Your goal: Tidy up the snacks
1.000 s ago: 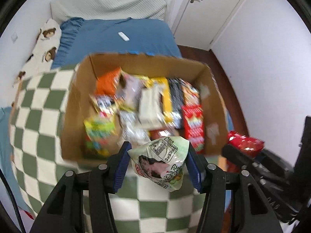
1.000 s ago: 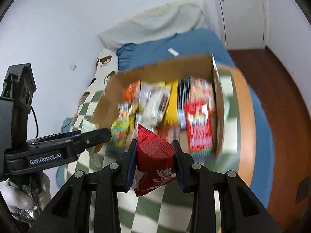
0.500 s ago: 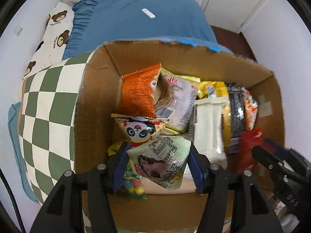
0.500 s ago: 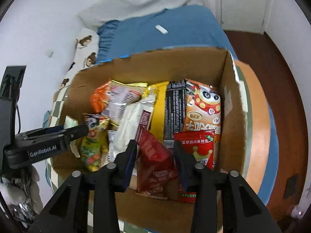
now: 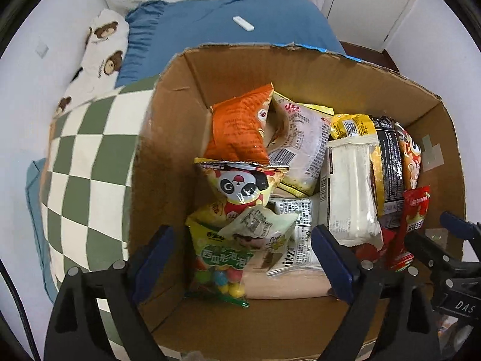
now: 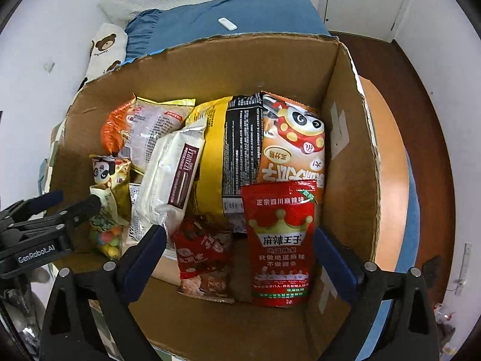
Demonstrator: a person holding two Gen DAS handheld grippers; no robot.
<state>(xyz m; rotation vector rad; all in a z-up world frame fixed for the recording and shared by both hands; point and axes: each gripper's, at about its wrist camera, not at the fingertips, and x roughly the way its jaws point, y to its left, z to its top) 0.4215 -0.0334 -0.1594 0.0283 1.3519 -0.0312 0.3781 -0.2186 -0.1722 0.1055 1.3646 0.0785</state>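
Note:
A cardboard box (image 5: 168, 156) (image 6: 348, 156) holds several snack packets. Over its near end, my left gripper (image 5: 242, 240) points down and its jaws are opening. The pale green packet (image 5: 261, 228) lies loose between them on a green candy bag (image 5: 219, 255), clear of both pads. My right gripper (image 6: 240, 234) hangs over the box's near right part, jaws also opening. Between its fingers the dark red packet (image 6: 204, 255) rests untouched on the box floor beside a red crown packet (image 6: 281, 240). Each view shows the other gripper at its edge: the right (image 5: 445, 240) and the left (image 6: 57, 213).
The box sits on a green and white checked cloth (image 5: 84, 162) on a bed with a blue cover (image 5: 210, 24). A bear-print pillow (image 5: 99, 51) and a small white object (image 5: 243, 24) lie beyond. Wooden floor (image 6: 421, 90) and a white door lie to the right.
Both grippers came down from in front of the box to over its inside. Both opened wide and let go: the pale green packet and the dark red packet now lie in the box.

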